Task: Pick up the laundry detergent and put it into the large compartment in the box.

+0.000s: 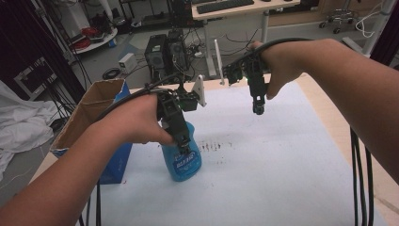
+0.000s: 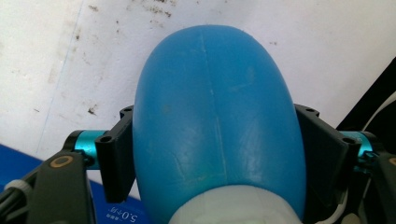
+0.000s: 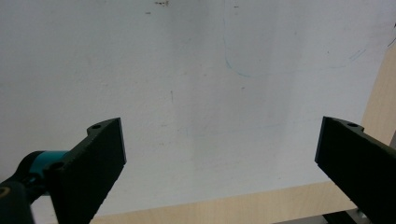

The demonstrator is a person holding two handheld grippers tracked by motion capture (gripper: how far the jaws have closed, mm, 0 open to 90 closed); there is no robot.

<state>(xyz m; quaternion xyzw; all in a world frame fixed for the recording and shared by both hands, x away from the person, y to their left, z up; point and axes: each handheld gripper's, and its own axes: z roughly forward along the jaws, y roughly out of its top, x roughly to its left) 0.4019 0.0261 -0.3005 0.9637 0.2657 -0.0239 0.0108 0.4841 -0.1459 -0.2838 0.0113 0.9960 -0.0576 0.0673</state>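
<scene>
Forearms come in from the bottom of the high view, and each hand holds a gripper. On the left side stands a cardboard box (image 1: 94, 110) at the edge of the table, with a blue panel on its side. Just beside it, the left gripper (image 1: 184, 141) reaches down onto a blue bottle (image 1: 182, 160) that stands upright on the white table cover (image 1: 263, 155). In the left gripper view its two black jaws sit tight against both sides of the blue bottle (image 2: 215, 121), so it looks gripped. A whitish part of the bottle shows at the bottom of that view. Some small dark specks (image 1: 214, 146) lie on the cover just right of the bottle. Farther right, the right gripper (image 1: 258, 109) hangs in the air above the cover, well apart from the bottle. Its jaws stand wide apart with nothing between them. So the grabbing part seems done. Lifting, moving or using the bottle is not yet done, and the right gripper has not joined in.
</scene>
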